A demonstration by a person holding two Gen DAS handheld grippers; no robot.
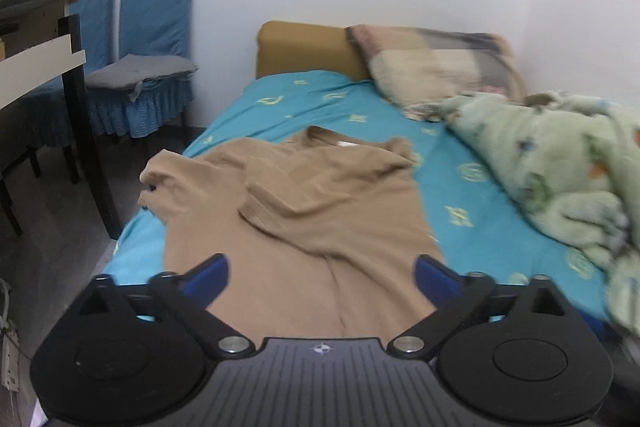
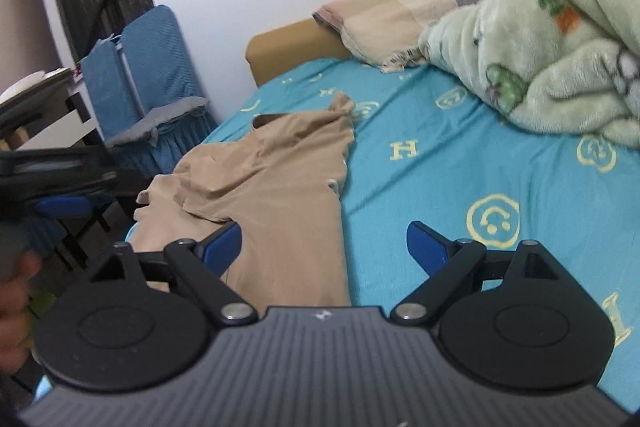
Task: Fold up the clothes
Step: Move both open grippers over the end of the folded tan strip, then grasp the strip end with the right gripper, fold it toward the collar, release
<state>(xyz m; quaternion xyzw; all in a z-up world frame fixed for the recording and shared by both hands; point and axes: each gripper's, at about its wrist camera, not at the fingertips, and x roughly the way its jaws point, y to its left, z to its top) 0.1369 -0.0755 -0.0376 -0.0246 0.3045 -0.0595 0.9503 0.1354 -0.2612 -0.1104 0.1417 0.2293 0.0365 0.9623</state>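
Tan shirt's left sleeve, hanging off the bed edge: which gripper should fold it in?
Probably left. The left gripper, open and empty, faces the tan shirt; its sleeve is on that side. The right gripper sits toward the bare sheet.

We see the bed (image 1: 460, 187) mid-frame; on its turquoise sheet lie a tan shirt (image 1: 312, 211), pillow (image 1: 436, 67) and green blanket (image 1: 560, 163) at right.

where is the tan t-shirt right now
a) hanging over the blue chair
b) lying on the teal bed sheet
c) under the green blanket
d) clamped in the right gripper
b: the tan t-shirt lies spread on the teal bed sheet, and both the left gripper and the right gripper stand open with nothing in them.
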